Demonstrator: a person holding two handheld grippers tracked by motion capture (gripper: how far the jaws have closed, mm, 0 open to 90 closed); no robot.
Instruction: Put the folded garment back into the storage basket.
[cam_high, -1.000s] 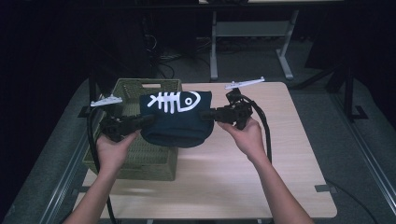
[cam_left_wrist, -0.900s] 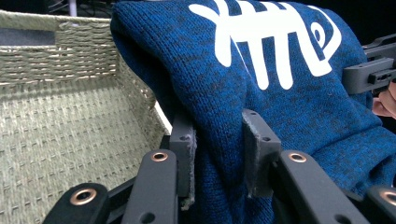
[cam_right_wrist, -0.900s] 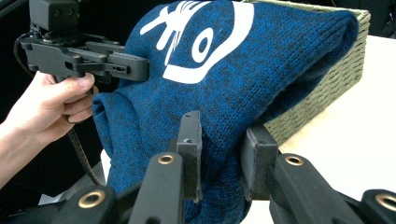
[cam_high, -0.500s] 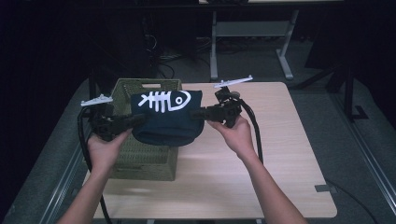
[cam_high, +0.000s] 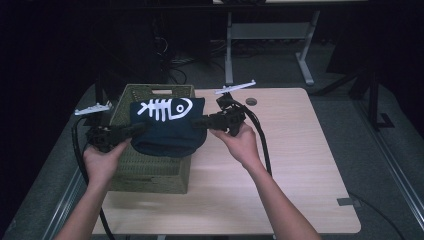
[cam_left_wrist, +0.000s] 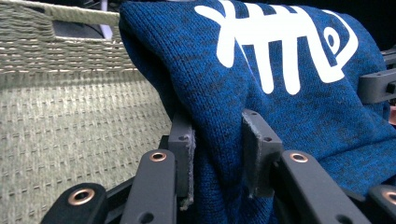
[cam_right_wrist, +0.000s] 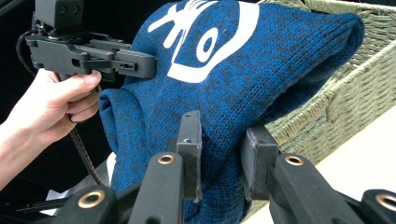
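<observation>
The left tongs (cam_high: 141, 129) are clamped on the left edge of a folded dark blue knit sweater (cam_high: 167, 131); the left gripper view shows the cloth bunched tight between the two pads. The right tongs (cam_high: 198, 122) pinch the sweater's right edge the same way, with a thick fold squeezed between the pads in the right gripper view. Held between the two, the sweater hangs stretched above the near part of a woven green basket (cam_high: 150, 172), its lower fold sagging toward the basket's opening. The sweater carries no readable writing, only a white fish-skeleton print (cam_high: 165, 108) on its upper face, head to the right in the high view. The basket stands at the left side of the pale wooden tabletop (cam_high: 295, 165), its far wall showing a cut-out handle slot (cam_high: 160, 92). The sweater hides most of its inside, so its contents cannot be told.
</observation>
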